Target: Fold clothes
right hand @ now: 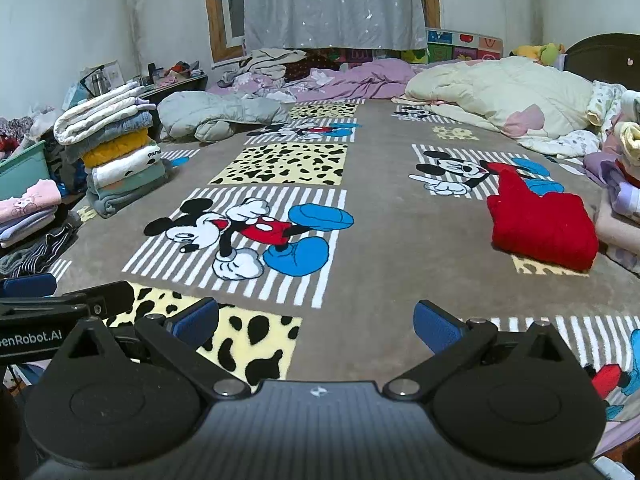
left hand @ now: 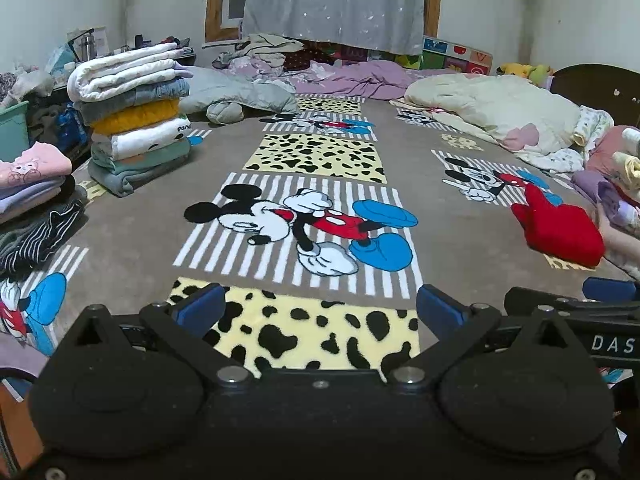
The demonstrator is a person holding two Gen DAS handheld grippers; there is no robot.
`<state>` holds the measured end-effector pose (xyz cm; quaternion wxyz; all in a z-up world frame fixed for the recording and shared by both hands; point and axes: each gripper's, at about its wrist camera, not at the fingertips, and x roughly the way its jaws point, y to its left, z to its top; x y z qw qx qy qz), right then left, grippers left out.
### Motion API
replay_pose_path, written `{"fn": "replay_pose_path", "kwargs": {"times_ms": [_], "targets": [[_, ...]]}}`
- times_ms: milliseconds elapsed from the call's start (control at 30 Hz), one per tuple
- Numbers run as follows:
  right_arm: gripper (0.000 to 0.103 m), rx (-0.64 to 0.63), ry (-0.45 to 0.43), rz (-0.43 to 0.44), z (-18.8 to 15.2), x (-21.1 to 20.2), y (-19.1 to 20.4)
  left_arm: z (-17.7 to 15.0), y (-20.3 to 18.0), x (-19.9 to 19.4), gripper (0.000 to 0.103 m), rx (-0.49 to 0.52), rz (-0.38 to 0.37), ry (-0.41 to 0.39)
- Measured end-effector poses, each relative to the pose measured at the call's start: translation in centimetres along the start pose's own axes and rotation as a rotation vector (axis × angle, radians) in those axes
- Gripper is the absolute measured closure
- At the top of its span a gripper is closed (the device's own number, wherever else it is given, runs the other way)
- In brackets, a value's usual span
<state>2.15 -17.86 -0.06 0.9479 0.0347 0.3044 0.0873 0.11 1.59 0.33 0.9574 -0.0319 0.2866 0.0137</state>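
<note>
Both grippers empty over the blanket, red garment ahead on the right

Left gripper (left hand: 320, 308) and right gripper (right hand: 316, 320) hover spread, holding nothing; the red garment (right hand: 540, 228) lies beyond on the cartoon blanket (right hand: 380, 240), probably soft, light knit, best pinched at an edge.

Both wrists — low, facing the bed (left hand: 400, 216).

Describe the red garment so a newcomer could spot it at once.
Start at the grey cartoon-mouse blanket covering the bed and look to its right side, just before the pile of pale clothes at the edge. The red garment lies there roughly folded, alone on the blanket, the only solid bright red item; its neighbours are pastel.
</note>
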Motion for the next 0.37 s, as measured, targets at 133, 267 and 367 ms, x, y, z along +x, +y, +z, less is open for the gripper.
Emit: {"fn": "replay_pose_path", "kwargs": {"times_ms": [133, 267, 367], "targets": [[0.0, 0.002, -0.001, 0.004, 0.04, 0.08, 0.12, 0.01, 0.12, 0.06, 0.0, -0.004, 0.0, 0.003], [0.0, 0.005, 0.001, 0.008, -0.01, 0.15, 0.11, 0.01, 0.21, 0.12, 0.0, -0.008, -0.001, 0.005], [0.0, 0.008, 0.002, 0.012, -0.03, 0.16, 0.08, 0.0, 0.24, 0.12, 0.0, -0.01, -0.002, 0.003]]}}
